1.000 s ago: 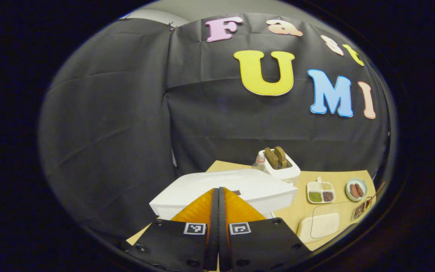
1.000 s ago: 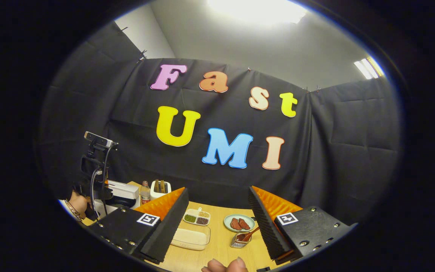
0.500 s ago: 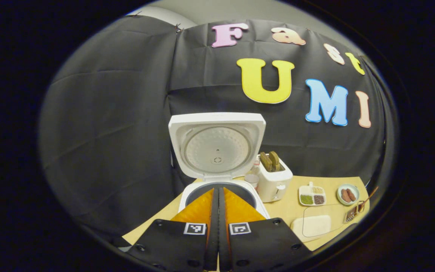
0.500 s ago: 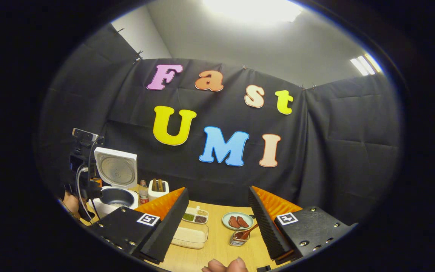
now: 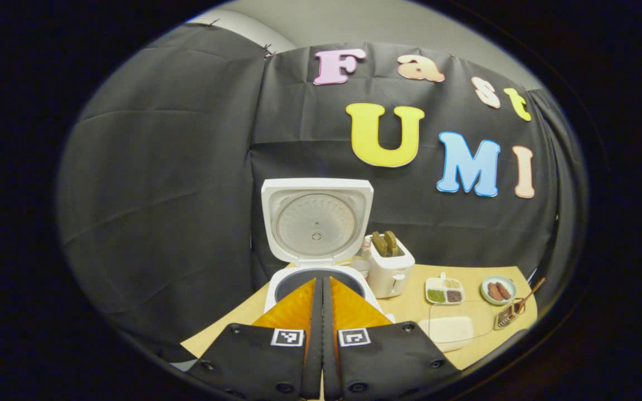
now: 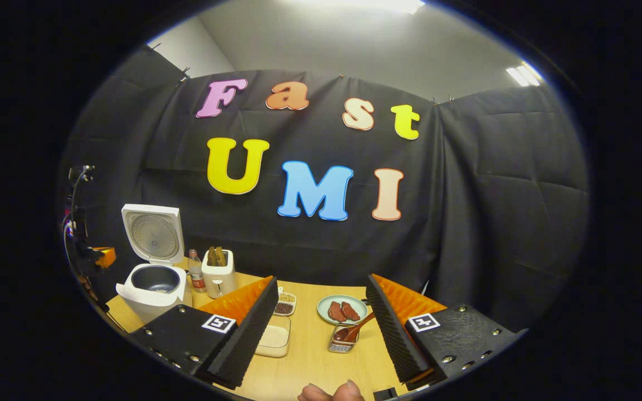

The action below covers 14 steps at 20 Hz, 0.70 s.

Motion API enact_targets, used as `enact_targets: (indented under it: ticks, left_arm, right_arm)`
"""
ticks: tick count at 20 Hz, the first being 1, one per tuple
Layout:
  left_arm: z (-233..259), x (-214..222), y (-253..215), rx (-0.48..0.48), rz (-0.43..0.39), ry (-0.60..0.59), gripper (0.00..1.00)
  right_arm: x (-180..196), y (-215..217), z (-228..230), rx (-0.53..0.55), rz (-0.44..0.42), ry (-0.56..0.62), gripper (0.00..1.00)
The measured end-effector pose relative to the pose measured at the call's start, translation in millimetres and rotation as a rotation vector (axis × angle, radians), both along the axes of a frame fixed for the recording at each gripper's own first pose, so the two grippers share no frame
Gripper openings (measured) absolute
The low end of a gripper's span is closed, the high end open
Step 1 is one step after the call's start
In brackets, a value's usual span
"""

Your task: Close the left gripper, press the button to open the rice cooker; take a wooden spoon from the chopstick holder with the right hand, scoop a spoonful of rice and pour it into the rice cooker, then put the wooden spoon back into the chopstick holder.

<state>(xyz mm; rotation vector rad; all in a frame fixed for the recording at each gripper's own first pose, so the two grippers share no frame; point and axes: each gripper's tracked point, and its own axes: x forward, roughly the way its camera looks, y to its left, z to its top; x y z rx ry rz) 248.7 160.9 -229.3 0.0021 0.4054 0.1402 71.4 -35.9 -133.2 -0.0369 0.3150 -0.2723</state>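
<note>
Pale wooden tabletop: white rice cooker lid up; left gripper fingers together, right gripper spread, next reaching brown wooden spoon in wire chopstick holder.

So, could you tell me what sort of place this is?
Probably a mock kitchen in a recording booth: a rice cooker, toaster and plate of food on a wooden table, against black cloth walls.

a staged kitchen corner inside a recording booth — black cloth wall hung behind a wooden table, where an open rice cooker stands with a toaster just beside it — grey room ceiling above.
</note>
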Motion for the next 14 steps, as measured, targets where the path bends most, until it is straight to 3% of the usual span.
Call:
enact_targets:
  ticks: [3,5,6,9,10,11,14]
  left_arm:
    - [19.4,-24.9,-13.9,0.002,0.021,-0.035,0.07]
    - [27.9,-41.4,-31.5,0.005,0.025,-0.043,0.14]
    - [30.2,-50.0,-41.6,0.008,0.022,-0.049,0.08]
    - [38.0,-77.5,-79.8,0.004,-0.02,-0.045,0.27]
    - [45.3,-87.4,-92.7,0.0,-0.038,-0.053,0.43]
    - [52.0,-98.5,-105.7,0.003,-0.058,-0.06,0.41]
    - [60.7,-125.6,-123.1,0.049,-0.052,-0.057,0.6]
  right_arm:
    - [12.3,-29.1,-34.5,0.037,0.015,0.039,0.97]
    - [18.8,-53.5,-57.9,0.071,0.016,0.06,0.97]
    - [22.3,-64.9,-70.0,0.089,0.015,0.065,0.97]
    - [31.7,-100.9,-113.8,0.122,0.011,0.104,0.97]
    - [35.4,-111.8,-126.6,0.137,0.01,0.107,0.97]
    - [40.0,-121.6,-138.9,0.161,0.007,0.112,0.97]
    - [53.7,-145.5,-187.7,0.231,-0.009,0.142,0.97]
